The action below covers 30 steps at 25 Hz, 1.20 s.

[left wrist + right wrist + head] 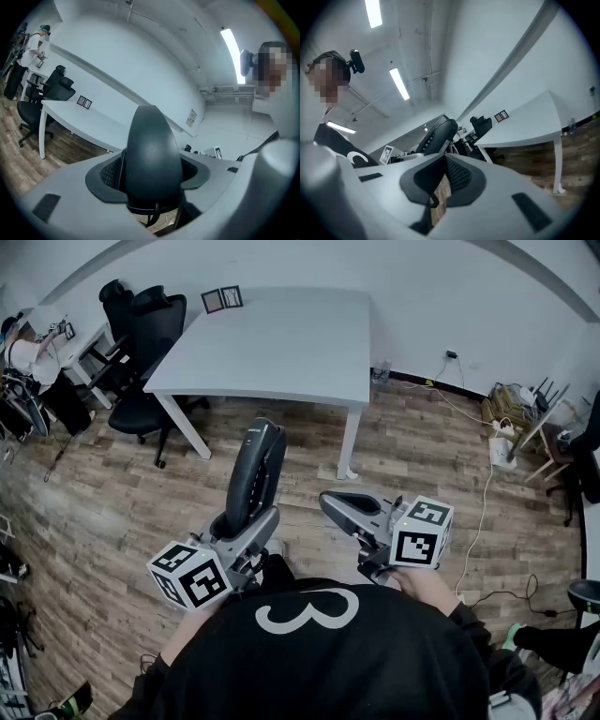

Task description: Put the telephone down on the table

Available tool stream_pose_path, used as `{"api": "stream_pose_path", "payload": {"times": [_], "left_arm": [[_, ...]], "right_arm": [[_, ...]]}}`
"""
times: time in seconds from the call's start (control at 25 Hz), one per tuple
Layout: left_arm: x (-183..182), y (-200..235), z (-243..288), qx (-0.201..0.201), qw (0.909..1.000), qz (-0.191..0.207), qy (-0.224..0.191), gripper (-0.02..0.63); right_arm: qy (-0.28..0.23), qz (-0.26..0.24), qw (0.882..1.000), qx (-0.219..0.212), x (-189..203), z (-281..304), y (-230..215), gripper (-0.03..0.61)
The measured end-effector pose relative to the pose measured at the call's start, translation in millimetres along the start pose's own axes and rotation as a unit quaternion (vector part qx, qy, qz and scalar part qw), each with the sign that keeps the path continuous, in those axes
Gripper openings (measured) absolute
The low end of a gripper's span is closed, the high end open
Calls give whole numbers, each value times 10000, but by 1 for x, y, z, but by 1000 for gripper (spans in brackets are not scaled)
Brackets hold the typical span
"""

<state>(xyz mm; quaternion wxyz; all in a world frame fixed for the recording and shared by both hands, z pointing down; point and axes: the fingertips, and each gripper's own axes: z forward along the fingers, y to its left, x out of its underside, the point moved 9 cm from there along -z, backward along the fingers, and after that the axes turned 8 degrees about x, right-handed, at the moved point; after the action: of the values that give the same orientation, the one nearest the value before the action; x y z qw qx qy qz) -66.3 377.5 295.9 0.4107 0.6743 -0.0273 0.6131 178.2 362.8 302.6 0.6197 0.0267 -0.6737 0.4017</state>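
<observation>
— Where's the telephone (255, 470)?

— In the left claw (246, 523), lower middle of the head view. The dark handset stands nearly upright, leaning a little to the right, above the wooden floor (112, 512). In the left gripper view its rounded end (152, 159) fills the centre, and the claw's pads press on it from both sides.

— And the table (281, 343)?

— White, in the upper middle of the head view, well apart from the handset. Two small framed pictures (222, 299) sit at its far left corner, with black office chairs (150, 324) beside it.

— The right claw (342, 507)?

— Just right of the handset. Its jaws are drawn together with nothing between them; only a sliver of floor shows through in the right gripper view.
</observation>
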Motion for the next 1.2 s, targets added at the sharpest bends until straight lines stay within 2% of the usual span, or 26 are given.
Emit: {"api": "stream_pose_path", "payload": {"times": [0.2, 0.48, 0.72, 1.2], "left_arm": [[-1, 3, 4, 28, 10000, 5, 14, 291], [0, 12, 12, 71, 9999, -13, 94, 291], [5, 28, 12, 139, 9997, -84, 154, 291], [-34, 143, 32, 21, 9970, -713, 288, 291]], "right_arm": [[-22, -10, 10000, 11, 0, 1, -3, 9], [-29, -23, 9998, -199, 4, 3, -4, 11], [90, 82, 9999, -47, 15, 17, -14, 11], [433, 532, 9974, 236, -8, 120, -66, 11]]}}
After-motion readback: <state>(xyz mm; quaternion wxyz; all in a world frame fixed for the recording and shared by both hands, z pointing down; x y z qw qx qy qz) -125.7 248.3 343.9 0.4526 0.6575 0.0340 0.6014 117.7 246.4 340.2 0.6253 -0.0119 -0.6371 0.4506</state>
